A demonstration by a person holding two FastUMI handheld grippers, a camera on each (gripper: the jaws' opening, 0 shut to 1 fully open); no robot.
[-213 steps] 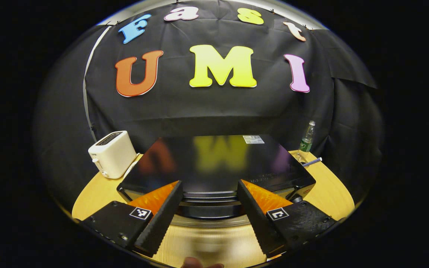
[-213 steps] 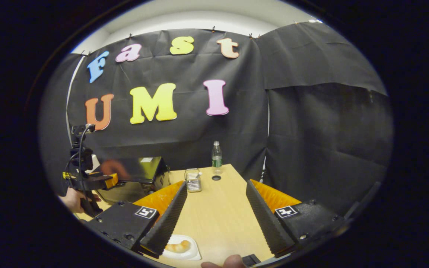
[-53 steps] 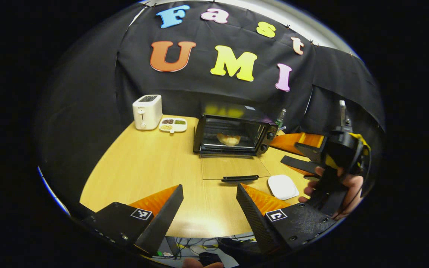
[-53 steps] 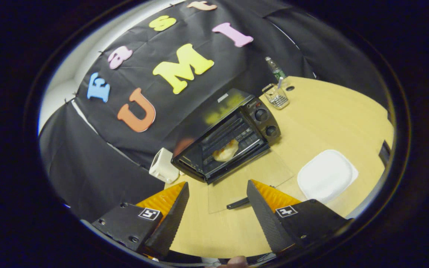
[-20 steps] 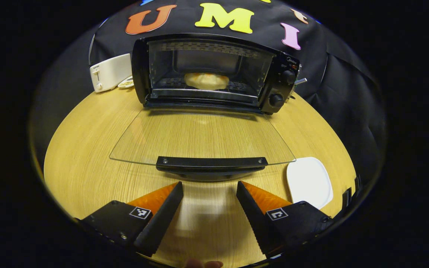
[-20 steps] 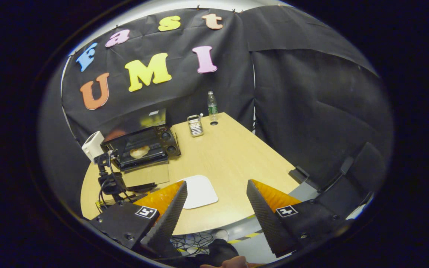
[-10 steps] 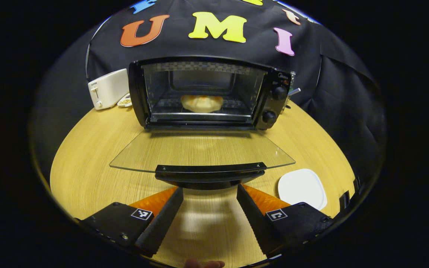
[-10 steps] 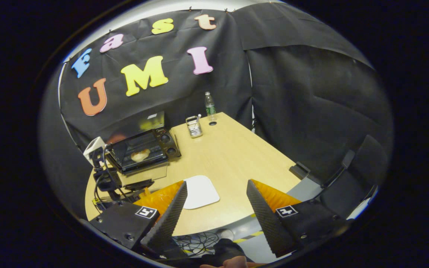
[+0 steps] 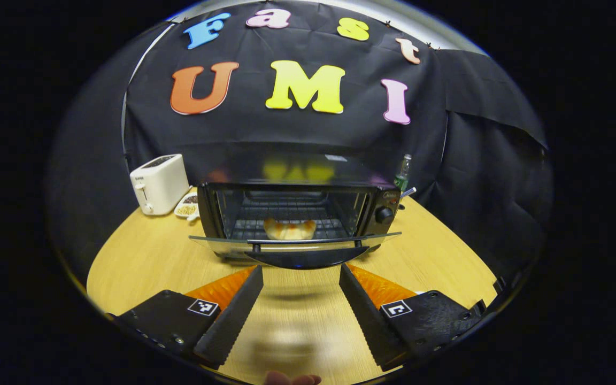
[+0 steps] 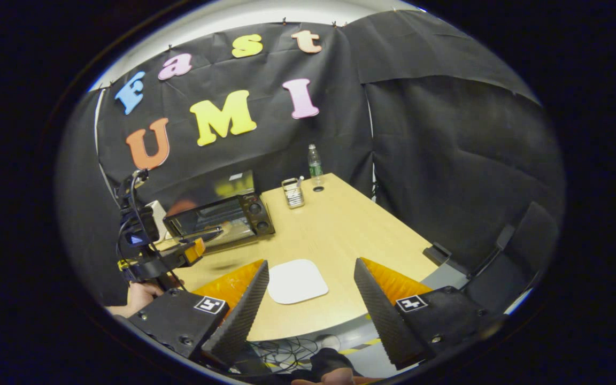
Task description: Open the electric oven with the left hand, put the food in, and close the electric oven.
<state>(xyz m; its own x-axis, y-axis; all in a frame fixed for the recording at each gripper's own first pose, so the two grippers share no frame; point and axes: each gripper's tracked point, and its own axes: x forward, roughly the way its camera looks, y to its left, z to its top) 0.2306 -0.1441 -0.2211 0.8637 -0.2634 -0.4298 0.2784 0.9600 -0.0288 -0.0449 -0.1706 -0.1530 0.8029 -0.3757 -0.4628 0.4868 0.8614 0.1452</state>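
On the wooden table (image 9: 142, 256), electric oven (image 9: 294, 208), glass door (image 9: 294, 246) part-raised on my left gripper (image 9: 300, 299), fingers spread wide, clasping nothing; food (image 9: 289, 230) lay on the rack inside. Right gripper (image 10: 310, 299) likewise spread and empty above the white plate (image 10: 297, 280). Risk judged: unclamped, the door could slide off and drop open.

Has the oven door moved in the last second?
Yes. The glass door, lying flat on the table a second ago, has swung up toward the oven front, partly closed, with the left gripper just beneath its handle.
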